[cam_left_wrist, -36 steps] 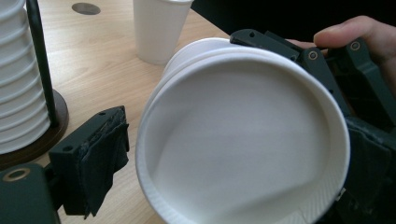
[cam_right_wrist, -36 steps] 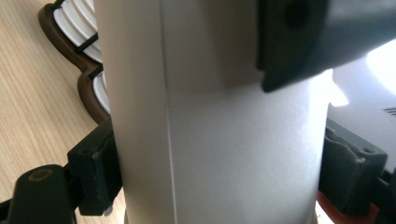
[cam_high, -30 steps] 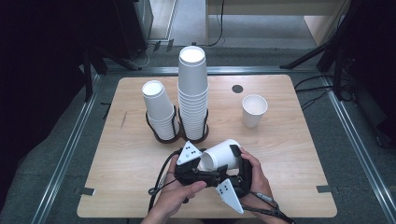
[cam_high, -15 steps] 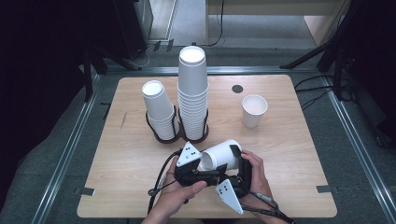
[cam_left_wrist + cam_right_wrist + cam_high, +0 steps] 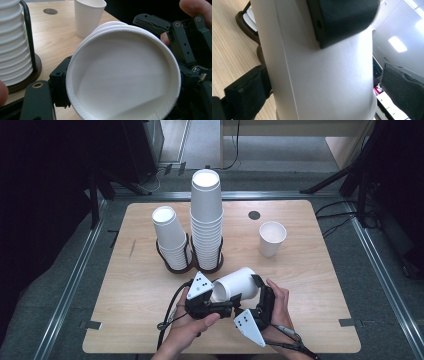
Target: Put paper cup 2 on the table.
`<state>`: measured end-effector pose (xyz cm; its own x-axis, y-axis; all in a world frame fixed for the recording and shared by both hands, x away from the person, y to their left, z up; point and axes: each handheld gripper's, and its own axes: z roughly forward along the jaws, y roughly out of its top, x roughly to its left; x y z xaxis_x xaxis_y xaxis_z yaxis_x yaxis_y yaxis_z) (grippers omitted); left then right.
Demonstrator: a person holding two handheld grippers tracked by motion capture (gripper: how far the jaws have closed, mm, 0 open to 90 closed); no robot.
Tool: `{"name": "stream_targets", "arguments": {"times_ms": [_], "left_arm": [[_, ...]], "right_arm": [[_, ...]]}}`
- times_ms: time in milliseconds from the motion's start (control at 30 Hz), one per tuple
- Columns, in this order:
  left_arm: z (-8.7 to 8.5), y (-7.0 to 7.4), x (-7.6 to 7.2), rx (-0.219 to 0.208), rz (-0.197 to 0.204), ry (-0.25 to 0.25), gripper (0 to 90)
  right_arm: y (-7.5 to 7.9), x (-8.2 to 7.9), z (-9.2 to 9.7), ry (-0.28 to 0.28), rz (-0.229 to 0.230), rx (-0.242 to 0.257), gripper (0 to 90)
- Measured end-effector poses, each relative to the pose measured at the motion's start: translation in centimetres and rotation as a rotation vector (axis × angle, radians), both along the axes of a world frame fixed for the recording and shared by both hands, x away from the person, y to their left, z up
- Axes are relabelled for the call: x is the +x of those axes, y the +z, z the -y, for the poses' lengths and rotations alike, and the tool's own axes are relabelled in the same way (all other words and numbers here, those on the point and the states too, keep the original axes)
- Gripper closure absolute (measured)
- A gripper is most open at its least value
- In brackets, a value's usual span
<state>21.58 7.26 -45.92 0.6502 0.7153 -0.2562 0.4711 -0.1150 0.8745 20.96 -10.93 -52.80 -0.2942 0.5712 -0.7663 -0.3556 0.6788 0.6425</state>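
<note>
Paper cups (image 5: 235, 284), nested and lying sideways above the table's near edge, sat pinched at the rim by the left gripper (image 5: 216, 301). Right gripper (image 5: 257, 296) had just sprung apart, one jaw clear of the cup wall. Separation looked unfinished; only one cup (image 5: 272, 238) stood alone beside the two stacks (image 5: 206, 220).

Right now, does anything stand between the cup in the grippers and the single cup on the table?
Nothing visible does. The held cup lies sideways, its rim pinched by the left gripper; only bare table separates it from the single cup.
</note>
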Motion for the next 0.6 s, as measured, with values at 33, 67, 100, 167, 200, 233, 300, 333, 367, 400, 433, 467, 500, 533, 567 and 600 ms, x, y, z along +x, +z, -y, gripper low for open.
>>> {"name": "stream_targets", "arguments": {"times_ms": [33,67,100,167,200,233,300,333,367,400,433,467,500,533,567,600], "left_arm": [[-0.1,0.0,0.0,-0.004,0.004,0.003,22.5],[-0.2,0.0,0.0,-0.004,0.006,0.004,22.5],[-0.2,0.1,0.0,-0.006,0.008,0.008,22.5],[-0.4,0.1,0.1,-0.014,0.014,0.014,22.5],[-0.5,0.1,0.1,-0.014,0.018,0.018,22.5],[-0.6,0.2,0.1,-0.016,0.021,0.022,22.5],[-0.9,0.2,0.2,-0.023,0.026,0.029,22.6],[-1.0,0.3,0.2,-0.025,0.03,0.035,22.5],[-1.1,0.3,0.2,-0.033,0.032,0.04,22.6],[-1.3,0.4,0.2,-0.038,0.036,0.042,22.7],[-1.4,0.5,0.2,-0.04,0.043,0.047,22.7],[-1.5,0.5,0.2,-0.044,0.049,0.051,22.7],[-1.6,0.6,0.3,-0.048,0.051,0.054,22.7],[-1.8,0.6,0.3,-0.052,0.057,0.055,22.8],[-1.9,0.7,0.3,-0.055,0.061,0.064,22.8],[-2.1,0.7,0.3,-0.059,0.066,0.066,22.8]], "right_arm": [[0.1,0.0,0.0,0.0,-0.001,0.006,0.0],[0.1,0.0,0.1,0.001,-0.002,0.012,0.0],[0.2,0.0,0.1,0.0,-0.005,0.016,0.0],[0.2,-0.1,0.1,0.001,-0.008,0.024,0.0],[0.3,-0.1,0.2,0.003,-0.007,0.028,0.0],[0.3,-0.1,0.2,0.003,-0.016,0.04,0.0],[0.5,-0.2,0.2,0.006,-0.02,0.049,0.0],[0.6,-0.2,0.2,0.006,-0.019,0.055,0.0],[0.6,-0.2,0.2,0.006,-0.022,0.063,0.0],[0.7,-0.2,0.3,0.005,-0.023,0.067,0.0],[0.9,-0.2,0.4,0.006,-0.02,0.072,0.0],[1.0,-0.3,0.4,0.006,-0.023,0.08,0.0],[1.1,-0.3,0.4,0.004,-0.027,0.088,0.0],[1.2,-0.3,0.5,0.004,-0.027,0.096,0.0],[1.4,-0.4,0.6,0.003,-0.031,0.108,0.0],[1.5,-0.4,0.6,0.003,-0.036,0.115,0.0]]}}
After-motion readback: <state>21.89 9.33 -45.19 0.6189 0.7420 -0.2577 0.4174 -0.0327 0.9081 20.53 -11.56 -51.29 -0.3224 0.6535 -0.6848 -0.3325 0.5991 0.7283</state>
